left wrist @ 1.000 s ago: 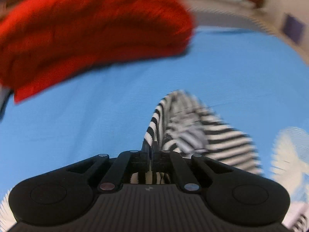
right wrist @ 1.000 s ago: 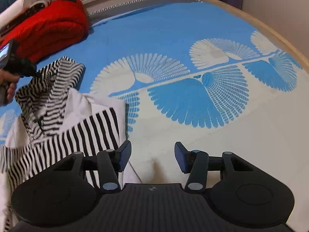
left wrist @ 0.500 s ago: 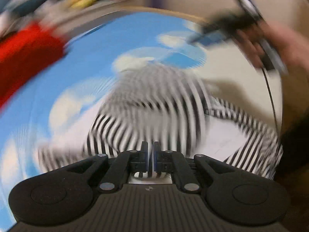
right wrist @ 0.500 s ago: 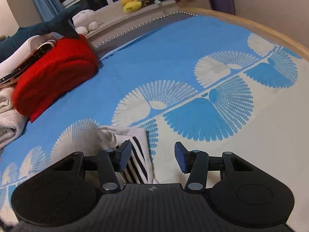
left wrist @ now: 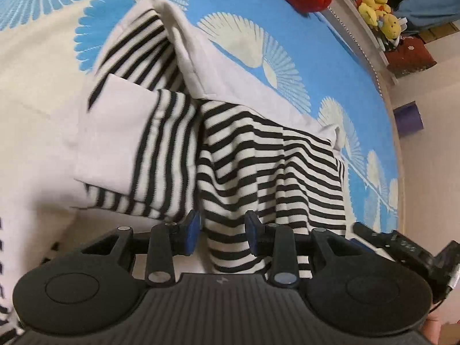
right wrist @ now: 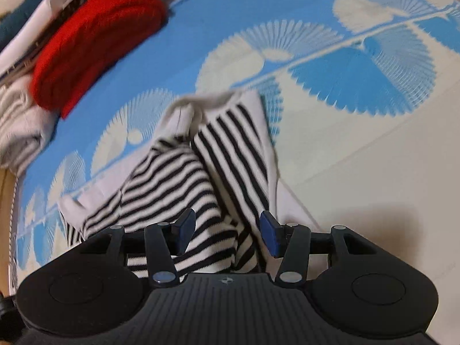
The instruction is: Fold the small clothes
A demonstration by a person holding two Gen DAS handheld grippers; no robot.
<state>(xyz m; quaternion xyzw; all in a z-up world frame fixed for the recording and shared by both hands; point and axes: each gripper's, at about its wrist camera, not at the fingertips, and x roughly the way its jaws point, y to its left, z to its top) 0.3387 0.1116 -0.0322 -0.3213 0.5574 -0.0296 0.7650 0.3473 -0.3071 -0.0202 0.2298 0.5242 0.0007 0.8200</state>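
Two claws — left claw (left wrist: 221, 233), right claw (right wrist: 227, 234) — agape over striped garment (left wrist: 258, 158)

left gripper (left wrist: 220, 231): being held low and angled downward, jaws being kept apart, nothing being clamped between them
left fingers (left wrist: 191, 231): blue pads being shown facing each other across an open gap
right gripper (right wrist: 227, 234): being held low and pitched downward, jaws being kept wide apart, nothing being clamped
right fingers (right wrist: 270, 237): blue pads being splayed slightly outward, gap wider than on the left unit
right gripper in left view (left wrist: 402, 251): black housing being seen at the lower right edge, just beside the left unit; jaw state not being resolved from there
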